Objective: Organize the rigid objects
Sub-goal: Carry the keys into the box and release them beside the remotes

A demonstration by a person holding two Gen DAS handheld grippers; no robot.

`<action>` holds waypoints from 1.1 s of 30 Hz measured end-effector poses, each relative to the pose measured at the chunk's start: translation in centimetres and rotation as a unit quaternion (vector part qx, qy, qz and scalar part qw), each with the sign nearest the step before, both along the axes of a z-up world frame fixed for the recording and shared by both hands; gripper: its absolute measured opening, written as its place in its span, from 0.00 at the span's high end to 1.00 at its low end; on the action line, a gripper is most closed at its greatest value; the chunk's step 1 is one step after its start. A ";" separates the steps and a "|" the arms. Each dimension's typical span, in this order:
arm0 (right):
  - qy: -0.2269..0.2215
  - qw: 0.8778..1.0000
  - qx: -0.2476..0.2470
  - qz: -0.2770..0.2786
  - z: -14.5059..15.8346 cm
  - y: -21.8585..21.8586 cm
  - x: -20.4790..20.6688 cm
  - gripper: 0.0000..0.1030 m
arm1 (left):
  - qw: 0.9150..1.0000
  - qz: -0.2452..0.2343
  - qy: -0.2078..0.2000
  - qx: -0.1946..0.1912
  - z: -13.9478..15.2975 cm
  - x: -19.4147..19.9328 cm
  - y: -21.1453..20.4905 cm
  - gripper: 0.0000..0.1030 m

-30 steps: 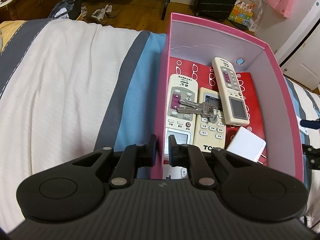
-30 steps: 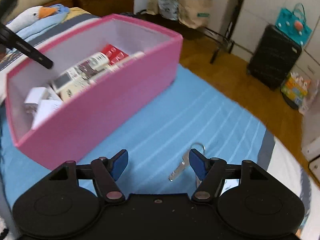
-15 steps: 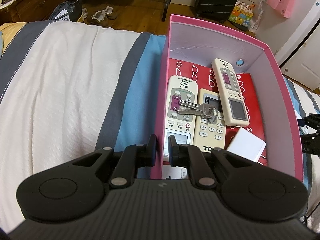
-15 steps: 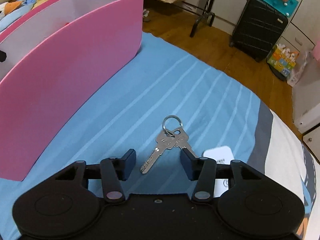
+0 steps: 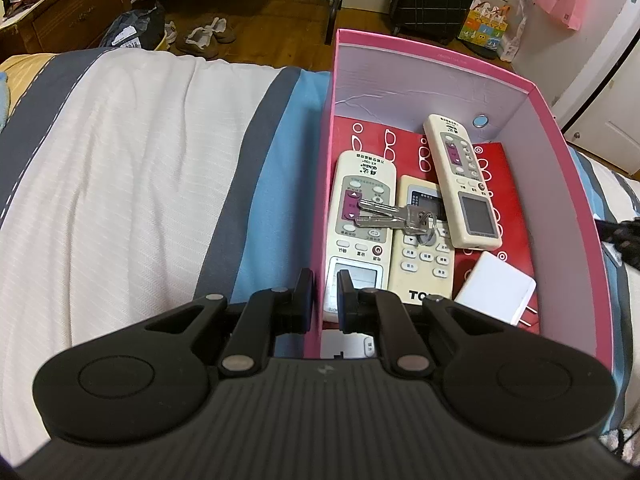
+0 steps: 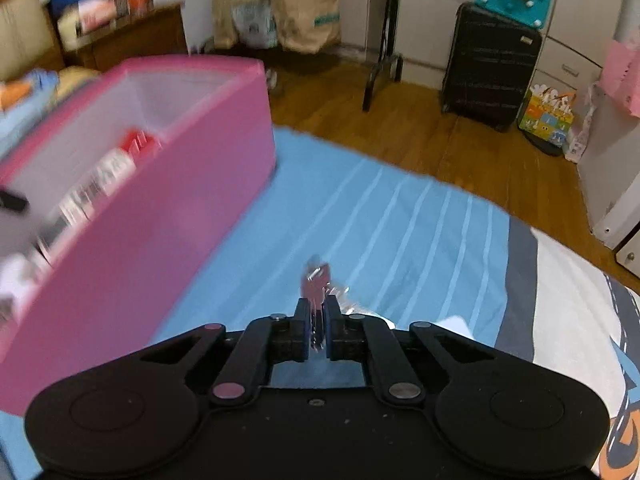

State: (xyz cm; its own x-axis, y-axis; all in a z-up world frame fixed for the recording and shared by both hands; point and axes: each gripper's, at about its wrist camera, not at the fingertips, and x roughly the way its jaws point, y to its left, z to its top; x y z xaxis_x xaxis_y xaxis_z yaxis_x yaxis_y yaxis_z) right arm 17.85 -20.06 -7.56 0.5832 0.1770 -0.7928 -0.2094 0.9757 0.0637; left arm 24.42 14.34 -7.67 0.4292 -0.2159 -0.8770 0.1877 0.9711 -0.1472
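Left wrist view: sitting just behind the left gripper (image 5: 321, 296), looking steeply down at close range into the pink box (image 5: 432, 54) on the bed (image 5: 120, 168), facing the wooden floor beyond. Right wrist view: sitting behind the right gripper (image 6: 316, 322), angling down over the blue blanket (image 6: 400, 216), box lying to its left, blurred. Both are sharing the box, black suitcase (image 6: 492, 64) and paper bags (image 6: 308, 20).

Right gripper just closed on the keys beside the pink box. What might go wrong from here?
1. The right gripper pinches only part of the keys; the loose rest could swing or slip out.
2. The pink box is held only by the left gripper on one wall; bumping it may tip it.
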 end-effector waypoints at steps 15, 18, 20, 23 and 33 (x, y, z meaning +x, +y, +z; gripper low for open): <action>-0.101 0.993 0.066 -0.018 6.0 0.3 -4.0 0.98 | 1.000 0.001 -0.004 0.002 0.1 -0.1 0.0 0.91; -0.117 0.991 0.069 -0.008 7.5 1.2 -4.7 0.98 | 1.000 0.000 -0.008 0.009 0.0 -0.2 -0.2 0.91; -0.134 0.989 0.065 0.009 8.6 2.1 -5.2 0.98 | 1.000 -0.001 -0.008 0.012 0.0 -0.2 -0.3 0.91; -0.159 0.984 0.070 0.030 10.5 3.2 -6.0 0.98 | 1.000 -0.001 -0.009 0.013 0.0 -0.2 -0.3 0.91; -0.176 0.974 0.100 0.098 14.1 7.7 -6.0 0.98 | 1.000 -0.001 -0.008 0.012 0.0 -0.2 -0.3 0.91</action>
